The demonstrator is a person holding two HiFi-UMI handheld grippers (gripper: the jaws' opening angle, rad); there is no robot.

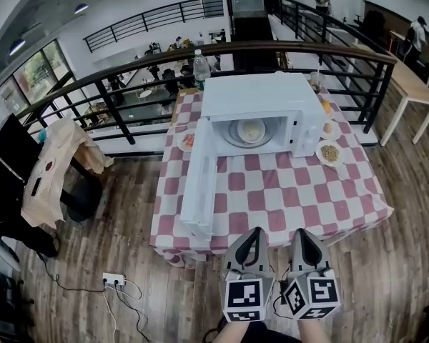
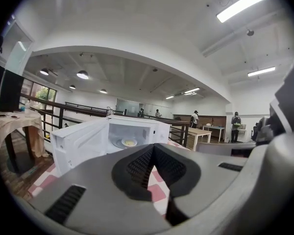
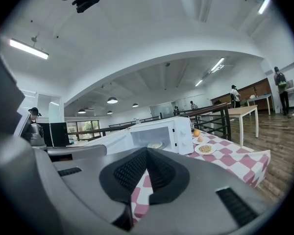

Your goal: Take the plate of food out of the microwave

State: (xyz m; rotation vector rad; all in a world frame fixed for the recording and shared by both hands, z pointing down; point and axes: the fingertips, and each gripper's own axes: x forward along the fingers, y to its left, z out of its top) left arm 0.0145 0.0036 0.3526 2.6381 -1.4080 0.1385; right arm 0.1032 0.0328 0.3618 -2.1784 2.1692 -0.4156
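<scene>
A white microwave (image 1: 264,98) stands on the checked table (image 1: 286,199), its door (image 1: 199,181) swung wide to the left. Inside sits a plate of pale food (image 1: 252,130), also visible in the left gripper view as a plate (image 2: 129,143) and in the right gripper view as a plate (image 3: 155,145). Both grippers hover short of the table's near edge, well away from the microwave. My left gripper (image 1: 258,230) is shut and empty; its tip (image 2: 153,146) points at the oven. Beside it my right gripper (image 1: 298,231) is shut too, with nothing held (image 3: 147,149).
A plate of grains (image 1: 330,152) lies right of the microwave, fruit (image 1: 327,127) behind it, another plate (image 1: 188,141) to its left. A water bottle (image 1: 198,64) stands at the back. A black railing (image 1: 129,113) runs behind the table; a draped side table (image 1: 57,163) stands left.
</scene>
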